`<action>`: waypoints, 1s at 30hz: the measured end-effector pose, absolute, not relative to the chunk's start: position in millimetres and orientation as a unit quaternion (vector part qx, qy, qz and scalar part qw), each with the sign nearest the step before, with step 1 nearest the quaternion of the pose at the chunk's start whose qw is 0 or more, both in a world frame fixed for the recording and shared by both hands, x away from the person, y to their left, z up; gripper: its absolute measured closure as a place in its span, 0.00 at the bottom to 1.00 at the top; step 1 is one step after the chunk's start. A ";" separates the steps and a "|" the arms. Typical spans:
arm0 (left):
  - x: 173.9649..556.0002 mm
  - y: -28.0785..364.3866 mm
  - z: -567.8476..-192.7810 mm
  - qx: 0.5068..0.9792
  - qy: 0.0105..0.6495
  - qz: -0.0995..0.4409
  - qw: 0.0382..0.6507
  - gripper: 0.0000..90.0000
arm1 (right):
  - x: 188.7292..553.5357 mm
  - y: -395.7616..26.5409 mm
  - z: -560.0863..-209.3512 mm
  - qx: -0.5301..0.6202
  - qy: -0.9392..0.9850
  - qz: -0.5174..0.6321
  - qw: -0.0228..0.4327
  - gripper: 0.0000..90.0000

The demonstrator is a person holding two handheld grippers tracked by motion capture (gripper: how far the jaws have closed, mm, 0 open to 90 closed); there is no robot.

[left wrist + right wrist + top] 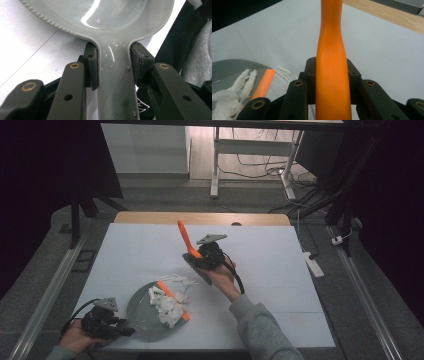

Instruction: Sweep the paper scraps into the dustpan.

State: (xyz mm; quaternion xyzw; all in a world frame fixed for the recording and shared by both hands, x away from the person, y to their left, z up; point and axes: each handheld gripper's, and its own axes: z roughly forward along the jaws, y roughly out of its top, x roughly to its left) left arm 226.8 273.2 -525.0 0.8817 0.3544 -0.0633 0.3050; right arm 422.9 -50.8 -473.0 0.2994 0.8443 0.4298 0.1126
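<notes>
Left gripper (117,327), at the near left corner of the table (280,270), has its jaws clamped on the handle (116,82) of a grey dustpan (145,312), which lies flat near the front edge; the pads grip the neck squarely from both sides, no slip evident. Right gripper (200,257) is closed on an orange-handled brush (186,240), held above mid-table with the handle slanting up and away; the head is largely hidden behind the gripper. White paper scraps (167,305) sit heaped on the pan's far rim beside a short orange piece (172,297); a few scraps (182,280) lie loose on the table just beyond. Judgement: sweeping is part done; recommended practice is to keep the pan pressed flat and steady, lower the brush behind the stray scraps, and draw short low strokes toward the pan mouth, lest light paper scatter or the heap spill over the rim.
</notes>
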 end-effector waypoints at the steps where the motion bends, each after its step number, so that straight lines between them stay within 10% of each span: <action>1: 226.7 273.6 -525.1 0.881 0.355 -0.062 0.305 0.69 | 422.9 -50.8 -473.0 0.299 0.844 0.430 0.113 0.78; 30: 226.6 278.1 -526.0 0.874 0.369 -0.061 0.309 0.69 | 440.8 -24.0 -492.3 0.297 0.863 0.396 0.103 0.78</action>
